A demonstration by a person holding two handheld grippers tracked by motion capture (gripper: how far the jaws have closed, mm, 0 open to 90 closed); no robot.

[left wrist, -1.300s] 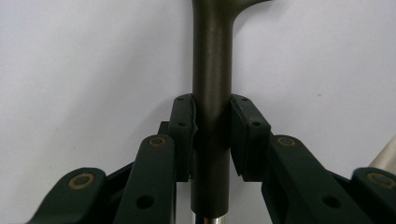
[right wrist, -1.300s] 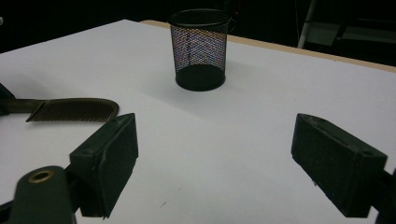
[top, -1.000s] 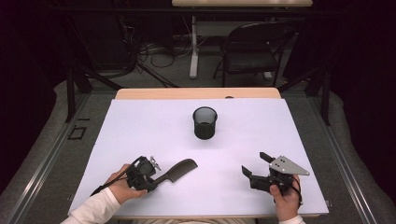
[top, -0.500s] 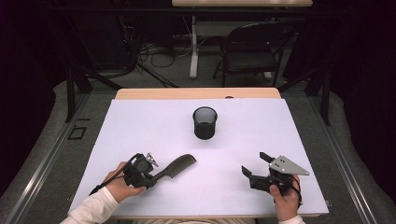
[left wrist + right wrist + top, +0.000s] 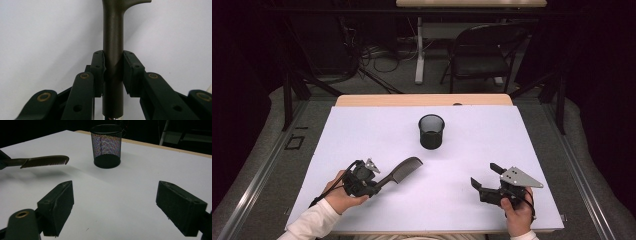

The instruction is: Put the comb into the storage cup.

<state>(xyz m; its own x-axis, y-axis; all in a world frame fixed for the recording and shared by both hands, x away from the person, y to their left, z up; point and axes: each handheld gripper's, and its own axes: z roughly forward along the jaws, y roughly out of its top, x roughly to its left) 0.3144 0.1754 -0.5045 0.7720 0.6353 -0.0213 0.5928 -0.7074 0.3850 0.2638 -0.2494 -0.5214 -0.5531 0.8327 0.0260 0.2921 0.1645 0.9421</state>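
My left gripper [image 5: 377,181] is at the table's front left, shut on the handle of a dark comb [image 5: 405,168]. The comb hangs a little above the white table, casting a shadow, and its toothed head points toward the middle. In the left gripper view the two pads clamp the comb's handle [image 5: 113,37] from both sides. At the front right my right gripper [image 5: 484,176] is open, with nothing between its jaws. In the right gripper view the comb [image 5: 45,160] floats at the left, with a black mesh cup [image 5: 107,145] beyond it. The cup [image 5: 431,131] stands upright near the table's middle back.
The white table top [image 5: 512,145] has a wooden strip along its far edge [image 5: 422,100]. A black chair [image 5: 482,55] and cables stand on the floor beyond it.
My left gripper has lifted the comb off the table and carried it slightly forward. The right gripper has stayed in place, open.
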